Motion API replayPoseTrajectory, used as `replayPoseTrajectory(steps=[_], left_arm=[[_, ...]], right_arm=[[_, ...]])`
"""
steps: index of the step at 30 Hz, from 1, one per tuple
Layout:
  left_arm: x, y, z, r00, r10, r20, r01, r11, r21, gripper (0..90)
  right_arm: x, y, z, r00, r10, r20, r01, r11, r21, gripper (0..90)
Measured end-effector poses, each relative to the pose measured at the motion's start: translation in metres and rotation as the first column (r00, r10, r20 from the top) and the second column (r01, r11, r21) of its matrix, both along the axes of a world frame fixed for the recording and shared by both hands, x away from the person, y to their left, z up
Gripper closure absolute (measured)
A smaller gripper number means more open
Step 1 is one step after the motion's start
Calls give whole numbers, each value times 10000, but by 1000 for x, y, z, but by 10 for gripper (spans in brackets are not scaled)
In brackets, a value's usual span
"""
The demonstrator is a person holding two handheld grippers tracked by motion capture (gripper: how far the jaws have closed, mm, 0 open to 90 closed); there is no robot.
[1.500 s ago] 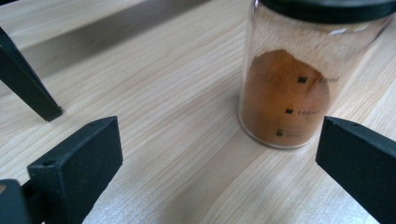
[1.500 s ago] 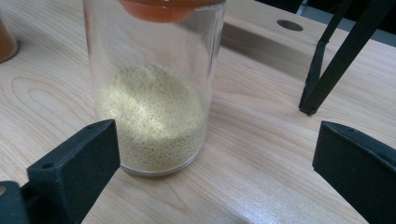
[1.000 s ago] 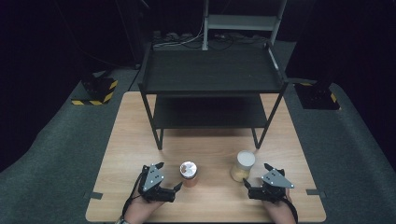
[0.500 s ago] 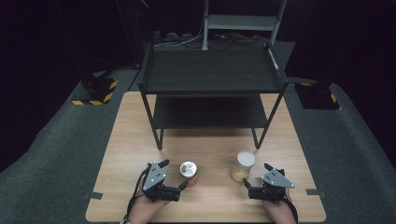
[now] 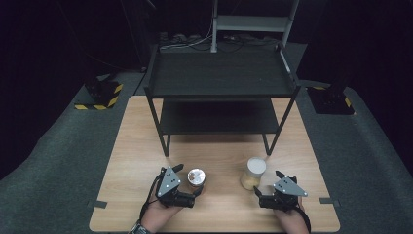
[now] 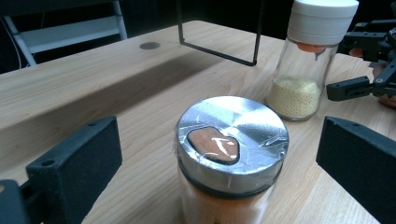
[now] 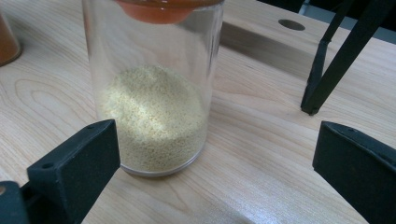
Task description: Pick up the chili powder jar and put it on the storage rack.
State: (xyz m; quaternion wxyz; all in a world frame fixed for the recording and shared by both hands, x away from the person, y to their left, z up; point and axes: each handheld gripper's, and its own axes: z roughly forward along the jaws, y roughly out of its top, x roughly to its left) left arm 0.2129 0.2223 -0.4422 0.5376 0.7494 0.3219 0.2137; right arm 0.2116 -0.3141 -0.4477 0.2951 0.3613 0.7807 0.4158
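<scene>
1. Leftmost, my left gripper (image 5: 187, 181) lies low at the near edge of the wooden table (image 5: 131, 146), the person's hand (image 5: 157, 217) behind it coming in from the bottom, the grey three-cornered plate tipped up toward the left.
2. Its jaws stand wide, one on each side of the short jar (image 6: 231, 158) with the silver lid; in the left gripper view the jar sits between them with bare wood showing on both sides, so nothing is clamped.
3. That jar holds orange powder, and its lid has an orange patch under clear film.
4. Against the picture from a second ago, this gripper has swung in toward the jar: its jaws then pointed up beside the jar, and now they straddle it. The jar itself has not shifted.
5. Behind, the black two-shelf rack (image 5: 221, 87) stands at the table's middle and far part.
6. Further right, the tall jar (image 5: 254, 173) with the white cap stands near the rack's front right leg, pale yellow grains in its bottom.
7. My right gripper (image 5: 263, 192) rests just behind that jar, jaws spread wide; in the right gripper view the jar stands ahead of the left jaw, untouched.
8. Right gripper and tall jar are where they were a second ago.
</scene>
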Motion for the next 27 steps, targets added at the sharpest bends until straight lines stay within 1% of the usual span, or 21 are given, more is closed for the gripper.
replayPoseTrajectory(steps=[2,4,6,8,9,10,11,13,17,18,19,25,27], left_arm=[[1,-1,-1,10000,-25,-16,25,10000,66,11],[3,-1,-4,9999,-97,-42,97,10000,-18,48],[4,0,-6,9999,-147,6,147,9999,-67,60],[6,3,-8,9996,-297,3,297,9995,-148,102],[9,5,-10,9992,-395,-59,393,9989,-237,134],[9,5,-10,9992,-395,-59,393,9989,-237,152],[10,5,-11,9987,-514,16,514,9985,-175,160],[10,5,-11,9985,-552,54,553,9984,-110,180],[10,4,-13,9984,-569,42,569,9982,-179,201],[11,4,-13,9985,-546,5,546,9983,-227,201],[13,5,-13,9988,-491,-50,488,9981,-369,211],[14,4,-11,9985,-542,71,544,9980,-324,265],[15,3,-11,9977,-661,135,664,9976,-203,280]], right_arm=[[0,-1,0,10000,8,11,-8,10000,35,1],[0,-1,0,10000,22,10,-22,10000,42,1],[0,-1,0,10000,19,-16,-19,10000,48,1],[1,-1,0,10000,21,-16,-21,10000,55,1],[1,-1,0,10000,22,-13,-22,10000,62,1],[1,-1,0,10000,22,-13,-22,10000,62,1],[1,-1,0,10000,15,-28,-15,10000,72,1],[1,-1,0,10000,13,-35,-13,10000,74,1],[0,-1,0,10000,-8,-28,8,10000,71,1],[0,-1,0,10000,-8,-28,8,10000,71,1],[0,-1,0,10000,8,-6,-8,10000,50,1],[1,-1,0,10000,25,-44,-25,10000,50,1],[1,-1,0,10000,24,-34,-24,10000,65,1]])
